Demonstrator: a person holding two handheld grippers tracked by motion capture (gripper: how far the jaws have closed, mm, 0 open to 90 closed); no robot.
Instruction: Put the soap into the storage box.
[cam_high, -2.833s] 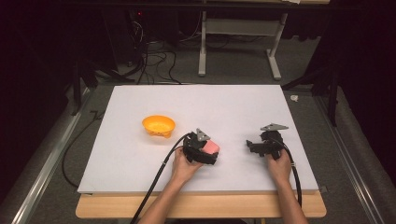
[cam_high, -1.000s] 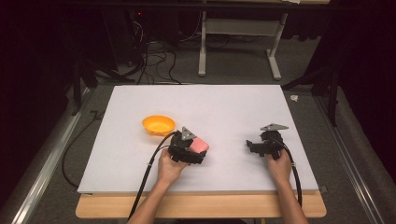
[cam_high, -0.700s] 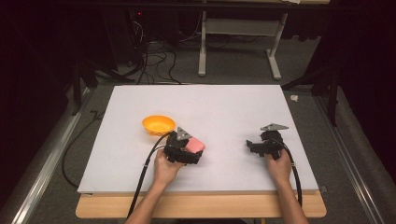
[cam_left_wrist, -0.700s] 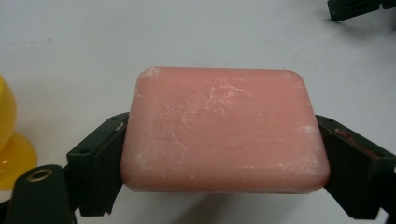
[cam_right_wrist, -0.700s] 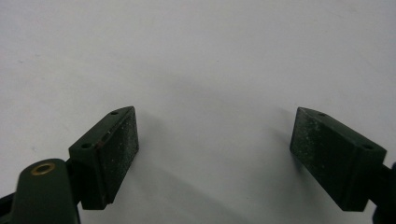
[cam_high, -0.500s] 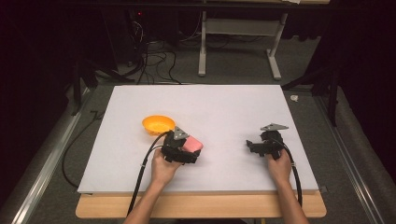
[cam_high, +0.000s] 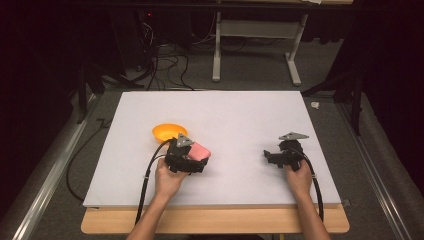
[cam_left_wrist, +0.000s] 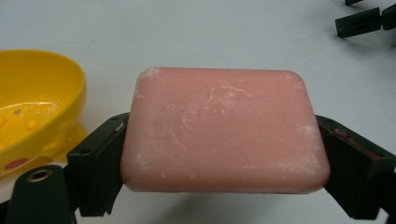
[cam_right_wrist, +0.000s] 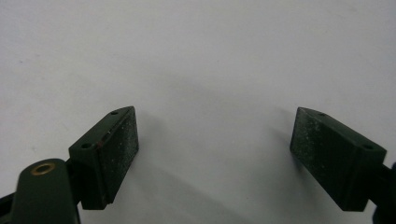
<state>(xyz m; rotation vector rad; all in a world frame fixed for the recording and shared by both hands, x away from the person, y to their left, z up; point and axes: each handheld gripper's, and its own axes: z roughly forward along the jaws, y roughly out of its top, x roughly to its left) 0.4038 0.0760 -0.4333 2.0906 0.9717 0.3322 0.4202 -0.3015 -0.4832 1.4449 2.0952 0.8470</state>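
The yellow dish (cam_left_wrist: 32, 107) sits just left of the pink soap bar (cam_left_wrist: 224, 130), which is clamped flat by its two short ends in the left gripper (cam_high: 192, 157), apparently a bit above the table (cam_high: 240, 115), though the height is hard to judge. Soap is slick, so it could be squeezed out sideways, or the dish rim could be clipped and the dish shoved along. Over on the right, the right gripper (cam_right_wrist: 215, 154) is held spread wide with nothing in it. Compared with 2.8 s ago, the soap has been carried left toward the dish; the right gripper has stayed put.
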